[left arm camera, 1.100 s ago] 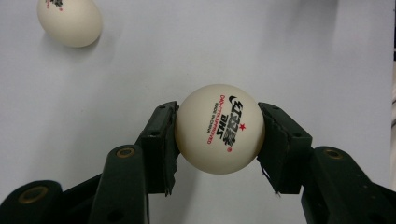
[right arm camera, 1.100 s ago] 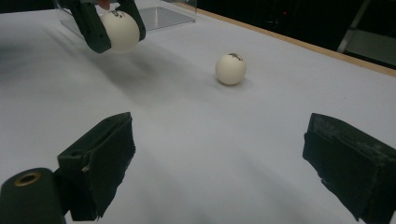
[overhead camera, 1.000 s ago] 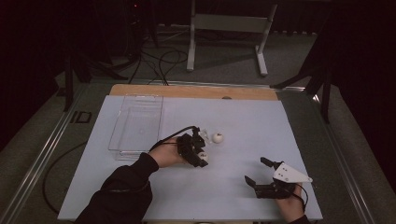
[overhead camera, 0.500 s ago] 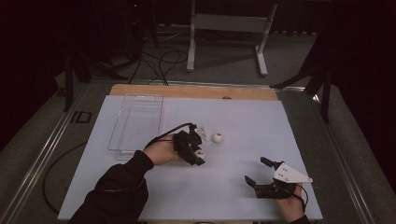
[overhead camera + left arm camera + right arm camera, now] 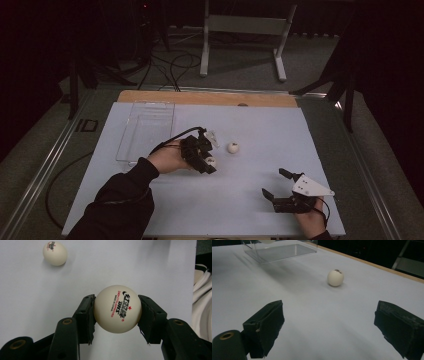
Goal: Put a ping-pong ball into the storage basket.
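Clamping ball [image 5: 117, 309] mid-table, edges far — left gripper [image 5: 117, 312]

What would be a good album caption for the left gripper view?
Left gripper clamps a white table-tennis ball between its black jaws above the pale table, a second ball resting beyond.

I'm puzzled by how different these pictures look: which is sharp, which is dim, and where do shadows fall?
Left gripper view: bright, the printed white ping-pong ball is crisp between the black fingers. Right gripper view: the near fingers look soft, the loose white ball casts a faint shadow. High view: dark surroundings, evenly lit pale table.
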Demonstrator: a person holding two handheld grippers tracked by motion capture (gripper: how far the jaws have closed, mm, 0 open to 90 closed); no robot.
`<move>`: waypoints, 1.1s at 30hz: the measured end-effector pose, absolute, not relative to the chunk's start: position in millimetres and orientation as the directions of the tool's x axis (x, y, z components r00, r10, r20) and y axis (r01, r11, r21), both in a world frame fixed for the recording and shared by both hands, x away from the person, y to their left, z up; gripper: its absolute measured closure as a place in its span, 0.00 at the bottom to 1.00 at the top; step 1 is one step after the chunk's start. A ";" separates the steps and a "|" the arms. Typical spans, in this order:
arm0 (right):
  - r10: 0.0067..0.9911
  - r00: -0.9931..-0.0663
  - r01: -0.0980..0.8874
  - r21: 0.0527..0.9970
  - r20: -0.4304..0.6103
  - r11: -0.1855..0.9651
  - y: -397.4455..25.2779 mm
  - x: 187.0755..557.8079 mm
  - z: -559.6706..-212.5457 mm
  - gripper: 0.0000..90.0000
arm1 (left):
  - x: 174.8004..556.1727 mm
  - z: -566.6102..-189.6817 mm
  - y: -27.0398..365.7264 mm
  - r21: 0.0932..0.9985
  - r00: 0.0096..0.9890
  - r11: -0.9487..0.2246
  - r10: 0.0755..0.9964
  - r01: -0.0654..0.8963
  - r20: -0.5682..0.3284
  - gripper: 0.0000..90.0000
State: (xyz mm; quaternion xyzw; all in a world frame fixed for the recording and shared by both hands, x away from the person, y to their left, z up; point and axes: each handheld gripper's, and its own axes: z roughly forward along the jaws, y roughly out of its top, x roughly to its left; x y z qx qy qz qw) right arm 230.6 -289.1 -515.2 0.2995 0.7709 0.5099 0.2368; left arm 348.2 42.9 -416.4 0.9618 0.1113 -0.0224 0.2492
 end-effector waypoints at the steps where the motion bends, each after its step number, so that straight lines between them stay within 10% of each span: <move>1: 0.704 -0.708 0.220 0.928 -0.060 0.301 -289.1 230.6 -515.3 0.10 | 348.6 -415.5 43.7 0.471 0.974 -0.852 0.204 0.227 -0.099 0.58; 33: 0.702 -0.709 0.214 0.927 -0.070 0.308 -288.7 230.0 -514.6 0.10 | 362.0 -377.8 82.8 0.510 0.955 -0.811 0.288 0.285 -0.076 0.58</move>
